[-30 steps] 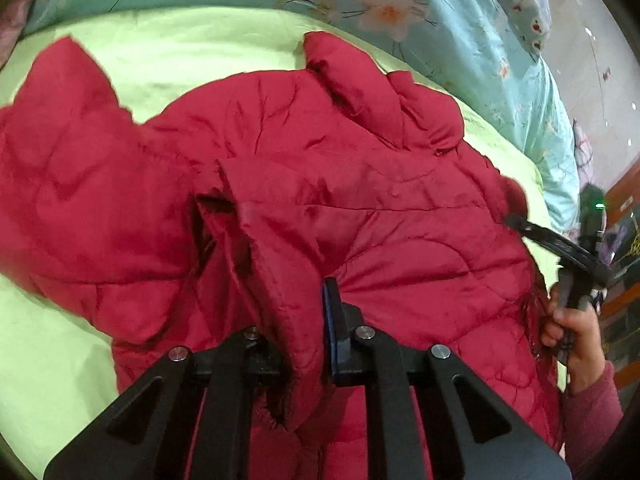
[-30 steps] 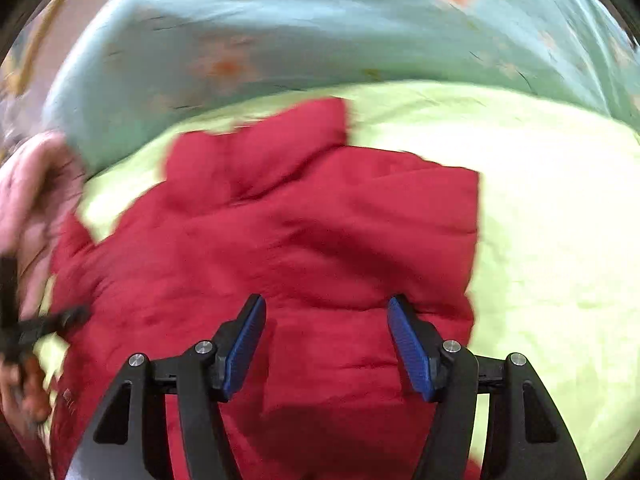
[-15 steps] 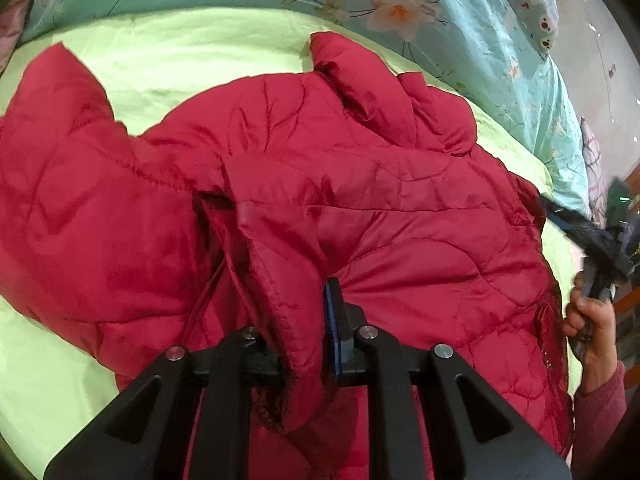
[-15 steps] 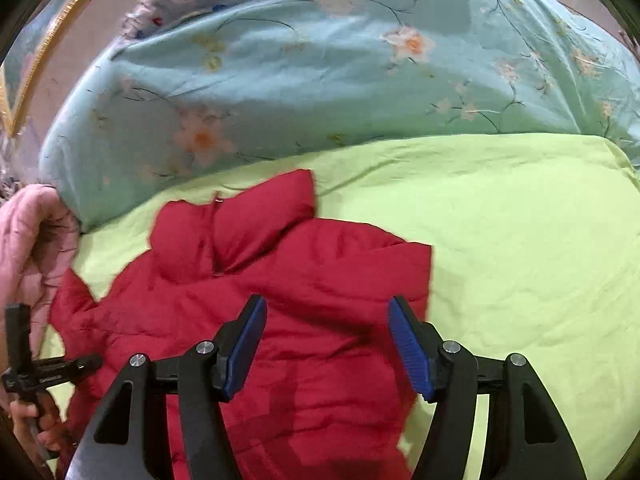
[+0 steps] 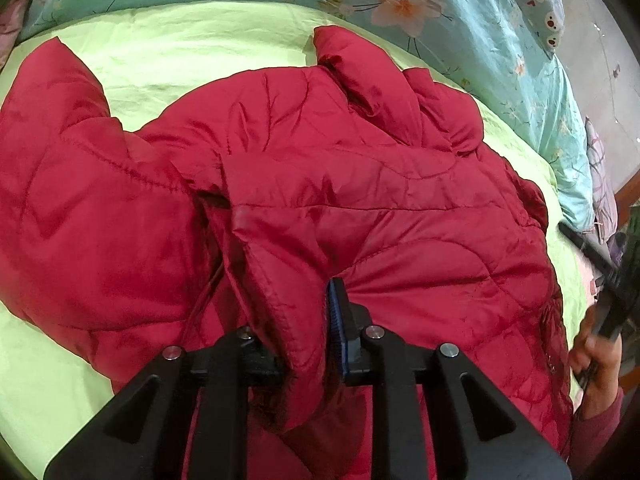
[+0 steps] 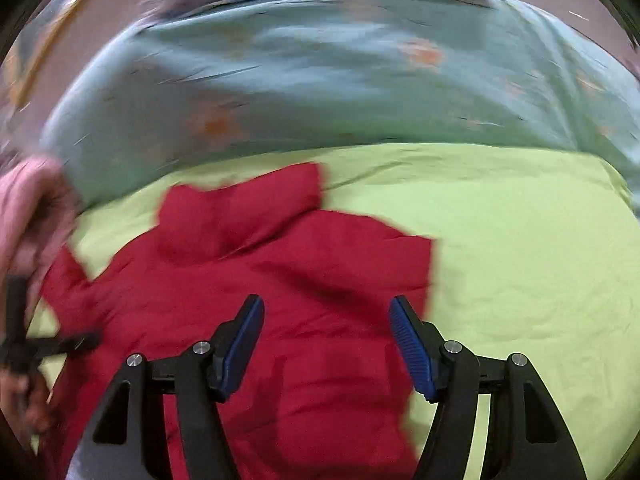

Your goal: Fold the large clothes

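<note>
A red quilted jacket lies crumpled on the light-green sheet, collar toward the far side. My left gripper sits at the jacket's near edge with a raised fold of its hem between the jaws. Those jaws are opening, and the blue pad still touches the fold. In the blurred right wrist view, my right gripper hovers open above the jacket with nothing between its fingers. A hand carries that gripper at the left wrist view's right edge, off the jacket.
A teal floral quilt is piled along the far side of the bed. Bare green sheet stretches to the right of the jacket. A pink cloth and the hand with my left gripper fill the right view's left edge.
The right gripper has drawn back and up from the jacket toward the right, still open. The left gripper's jaws have parted slightly around the hem fold. The jacket has hardly shifted.
</note>
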A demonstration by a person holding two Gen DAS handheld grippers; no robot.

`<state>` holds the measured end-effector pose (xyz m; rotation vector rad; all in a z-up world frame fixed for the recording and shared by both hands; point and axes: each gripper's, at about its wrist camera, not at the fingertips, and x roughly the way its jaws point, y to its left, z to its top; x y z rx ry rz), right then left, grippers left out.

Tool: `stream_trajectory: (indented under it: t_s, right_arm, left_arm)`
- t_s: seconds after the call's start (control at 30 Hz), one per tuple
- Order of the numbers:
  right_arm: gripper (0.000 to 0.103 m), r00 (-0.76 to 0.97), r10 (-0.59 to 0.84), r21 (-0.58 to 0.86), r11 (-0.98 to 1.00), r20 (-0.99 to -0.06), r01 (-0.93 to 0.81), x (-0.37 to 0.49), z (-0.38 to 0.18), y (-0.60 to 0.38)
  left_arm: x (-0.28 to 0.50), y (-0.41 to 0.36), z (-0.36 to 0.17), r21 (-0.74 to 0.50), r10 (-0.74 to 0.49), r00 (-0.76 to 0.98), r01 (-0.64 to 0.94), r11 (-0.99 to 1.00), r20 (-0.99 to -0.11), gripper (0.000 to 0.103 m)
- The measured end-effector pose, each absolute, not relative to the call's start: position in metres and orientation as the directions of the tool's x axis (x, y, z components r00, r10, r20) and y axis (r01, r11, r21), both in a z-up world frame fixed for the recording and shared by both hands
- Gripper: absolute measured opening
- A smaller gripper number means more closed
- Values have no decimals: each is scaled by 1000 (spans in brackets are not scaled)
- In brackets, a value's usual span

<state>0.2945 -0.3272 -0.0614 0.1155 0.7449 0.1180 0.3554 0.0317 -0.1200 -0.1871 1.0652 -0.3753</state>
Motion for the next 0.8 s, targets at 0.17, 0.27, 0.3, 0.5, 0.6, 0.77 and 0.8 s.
stream_trajectory:
  t_s: [0.17,0.27,0.3,0.5,0.6,0.77,0.8]
  right_arm:
    - [64,585,121,114,992,-802,-48,318,-110,-324]
    - [64,581,99,94,995,-808,-38,323,-112,-329]
    - [64,578,94,89,995,-810,-37,323,-112,-330]
    - [64,597,108,116,993,-795,-24,313,-97,-332]
    - [64,621,142,158,987,-771,-30,308,-84,-326]
    - [66,667,190,188,979,-721,-76,284,-57,-312]
    - [66,670,199,193,978,-715,-85,281,-54,-309]
  left_arm:
    - [354,36,-120,-351,-408,424,210,913,-808,20]
    - [351,39,-120,-365,-419,419,206,908,-805,22]
    - [349,40,-118,-367,-421,420,207,907,-804,22]
    - [318,59,-99,-381,-431,460,203,902,-776,41]
    - [305,85,-96,-421,-442,477,158,893,-760,42]
    - [290,134,-97,-453,-408,533,51,890,-741,42]
    - [289,142,-97,-458,-399,543,31,889,-739,42]
